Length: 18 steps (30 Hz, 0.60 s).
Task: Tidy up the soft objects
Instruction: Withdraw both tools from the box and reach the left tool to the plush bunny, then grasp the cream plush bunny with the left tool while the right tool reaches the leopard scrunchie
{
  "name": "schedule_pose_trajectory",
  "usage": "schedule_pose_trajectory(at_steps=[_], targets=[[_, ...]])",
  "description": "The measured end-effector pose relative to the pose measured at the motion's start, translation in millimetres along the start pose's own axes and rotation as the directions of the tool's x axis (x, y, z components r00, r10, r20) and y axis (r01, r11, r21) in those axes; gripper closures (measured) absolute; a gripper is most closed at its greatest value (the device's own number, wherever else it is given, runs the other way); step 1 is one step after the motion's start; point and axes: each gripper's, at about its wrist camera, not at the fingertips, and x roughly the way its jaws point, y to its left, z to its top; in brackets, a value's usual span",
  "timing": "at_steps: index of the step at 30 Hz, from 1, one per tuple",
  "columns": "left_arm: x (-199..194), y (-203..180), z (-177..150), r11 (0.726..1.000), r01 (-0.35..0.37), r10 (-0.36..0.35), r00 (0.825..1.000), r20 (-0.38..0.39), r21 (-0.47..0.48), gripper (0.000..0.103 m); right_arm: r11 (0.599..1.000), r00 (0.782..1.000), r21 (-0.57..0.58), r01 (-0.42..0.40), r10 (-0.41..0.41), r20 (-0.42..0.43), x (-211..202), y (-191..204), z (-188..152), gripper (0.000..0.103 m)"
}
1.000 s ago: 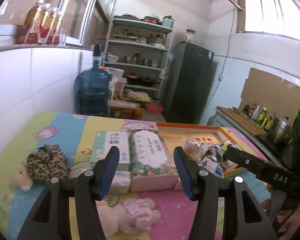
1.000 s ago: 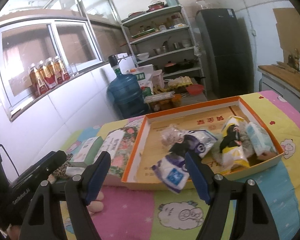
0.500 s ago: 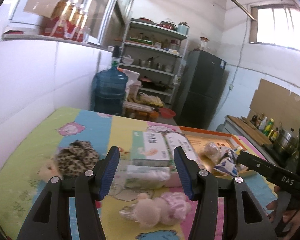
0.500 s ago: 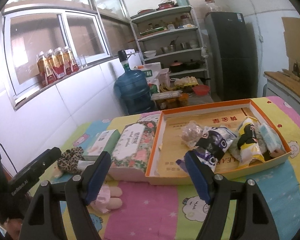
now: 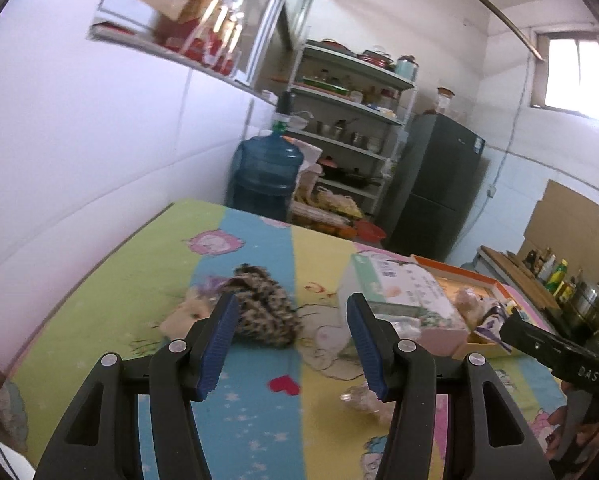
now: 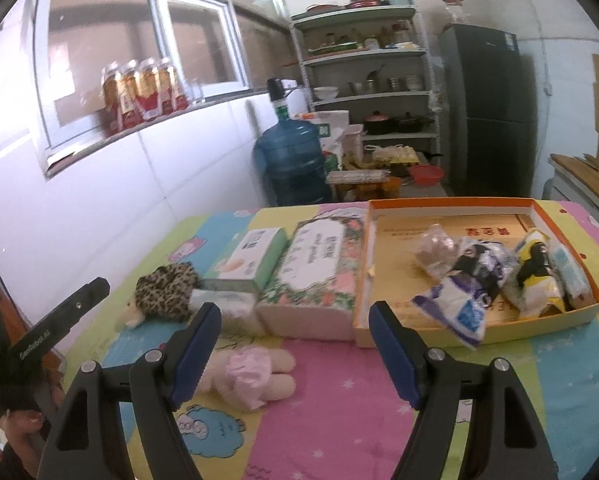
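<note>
Left wrist view: our left tongs [image 5: 291,344] stand apart, holding nothing, aimed at the leopard toy [image 5: 265,312] just ahead; we judge the next move is closing on it, with bare cloth around.

Right wrist view: our right tongs [image 6: 295,346] gape, unloaded; the pink toy [image 6: 251,374] lies just below-left, the orange box [image 6: 451,330] ahead-right.
</note>
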Motion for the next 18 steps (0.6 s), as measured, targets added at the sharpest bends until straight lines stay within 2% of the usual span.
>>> schedule_pose_trajectory(at_steps=[10, 14, 18], targets=[[0, 46, -10, 0.998, -0.04, 0.039, 0.999, -0.017, -0.058, 0.045, 0.998, 0.997, -0.044, -0.053, 0.051, -0.053, 18, 32, -9, 0.027], [9, 58, -12, 0.997, -0.052, 0.049, 0.998, -0.044, -0.065, 0.045, 0.997, 0.995, -0.05, -0.067, 0.063, -0.076, 27, 41, -13, 0.027], [27, 65, -11, 0.999, -0.034, 0.03, 0.994, -0.101, -0.033, 0.045, 0.996, 0.994, -0.055, -0.071, 0.065, -0.091, 33, 47, -15, 0.027]])
